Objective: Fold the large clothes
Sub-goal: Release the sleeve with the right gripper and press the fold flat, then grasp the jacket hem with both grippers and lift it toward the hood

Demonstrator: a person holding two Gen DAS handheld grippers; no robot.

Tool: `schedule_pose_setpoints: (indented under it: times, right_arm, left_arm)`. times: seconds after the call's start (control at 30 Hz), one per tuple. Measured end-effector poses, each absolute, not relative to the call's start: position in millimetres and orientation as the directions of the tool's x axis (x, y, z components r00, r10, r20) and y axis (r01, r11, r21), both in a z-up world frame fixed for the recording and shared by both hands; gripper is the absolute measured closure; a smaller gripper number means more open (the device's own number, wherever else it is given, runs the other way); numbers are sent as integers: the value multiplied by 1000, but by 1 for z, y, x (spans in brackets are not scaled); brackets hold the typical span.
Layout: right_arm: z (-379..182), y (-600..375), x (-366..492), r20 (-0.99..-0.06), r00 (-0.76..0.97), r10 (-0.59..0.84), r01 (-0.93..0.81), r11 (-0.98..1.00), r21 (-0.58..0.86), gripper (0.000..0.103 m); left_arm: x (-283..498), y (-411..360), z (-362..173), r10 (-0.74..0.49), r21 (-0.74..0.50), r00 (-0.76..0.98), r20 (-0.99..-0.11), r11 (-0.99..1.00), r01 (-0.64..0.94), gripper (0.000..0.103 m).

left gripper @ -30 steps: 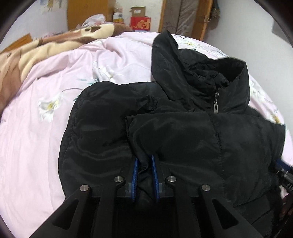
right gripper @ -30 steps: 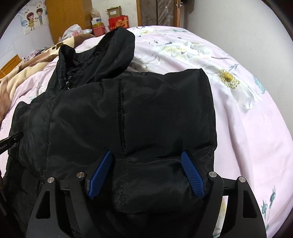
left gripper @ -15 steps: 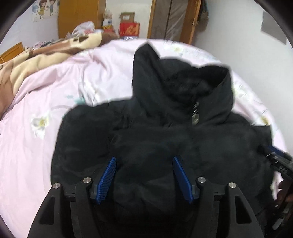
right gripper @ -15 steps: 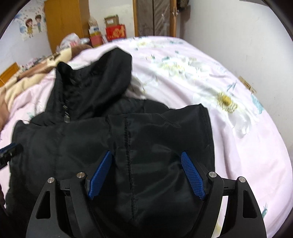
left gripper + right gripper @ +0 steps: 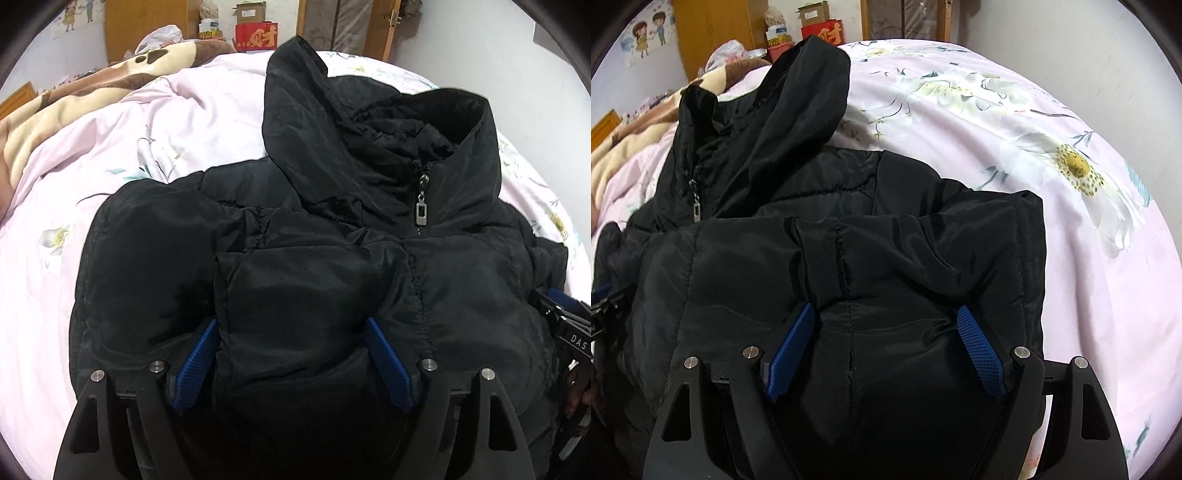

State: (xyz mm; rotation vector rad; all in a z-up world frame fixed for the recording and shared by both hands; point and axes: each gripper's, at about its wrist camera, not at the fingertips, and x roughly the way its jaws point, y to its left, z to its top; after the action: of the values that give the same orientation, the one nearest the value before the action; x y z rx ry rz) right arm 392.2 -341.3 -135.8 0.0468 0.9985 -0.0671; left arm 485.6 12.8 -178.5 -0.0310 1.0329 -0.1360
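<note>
Pink floral bedspread fills my view, with a brown blanket at its far left edge. On it I see one black hooded jacket, zipped and folded. My left gripper has just opened wide, straddling jacket cloth; my right gripper likewise stands wide.

The left gripper had a matte black frame with triangular cut-outs, four round silver screws across its arms, and two ridged blue pads. The right gripper matched it; at three o'clock in the left view its black body showed white letters "DAS".
</note>
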Motion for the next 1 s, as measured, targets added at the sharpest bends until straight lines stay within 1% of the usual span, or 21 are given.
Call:
schedule_pose_setpoints:
  times: [0.2, 0.33, 0.5, 0.57, 0.67, 0.73, 0.83, 0.9, 1.0]
  right_arm:
    - [-138, -337, 394, -848, 529, -44, 84, 996, 1, 23]
    - [-130, -337, 393, -841, 539, -49, 106, 994, 11, 23]
    - [-91, -339, 368, -784, 619, -41, 134, 990, 54, 23]
    - [-81, -333, 353, -761, 648, -15, 110, 991, 75, 23]
    - [-79, -319, 336, -744, 667, 32, 49, 995, 87, 23]
    - [-91, -305, 336, -777, 629, 37, 6, 999, 52, 23]
    - [-113, -296, 346, -826, 564, 10, 26, 999, 30, 23]
    - [-115, -296, 351, -830, 558, 16, 31, 999, 40, 23]
    - [-103, -299, 355, -828, 559, 39, 15, 998, 58, 23]
  left_arm:
    - [487, 12, -177, -115, -79, 494, -862, 993, 93, 21]
    - [482, 18, -164, -153, -135, 504, -850, 988, 74, 22]
    - [463, 31, -135, -153, -122, 548, -822, 988, 94, 22]
    - [457, 36, -129, -173, -145, 554, -814, 985, 93, 22]
    - [451, 41, -133, -144, -131, 554, -820, 989, 63, 22]
    - [449, 43, -141, -132, -125, 524, -842, 991, 48, 22]
    - [450, 47, -156, -131, -132, 473, -871, 991, 31, 22]
    - [449, 50, -155, -144, -148, 478, -867, 989, 28, 22]
    - [456, 50, -145, -137, -121, 486, -863, 991, 64, 22]
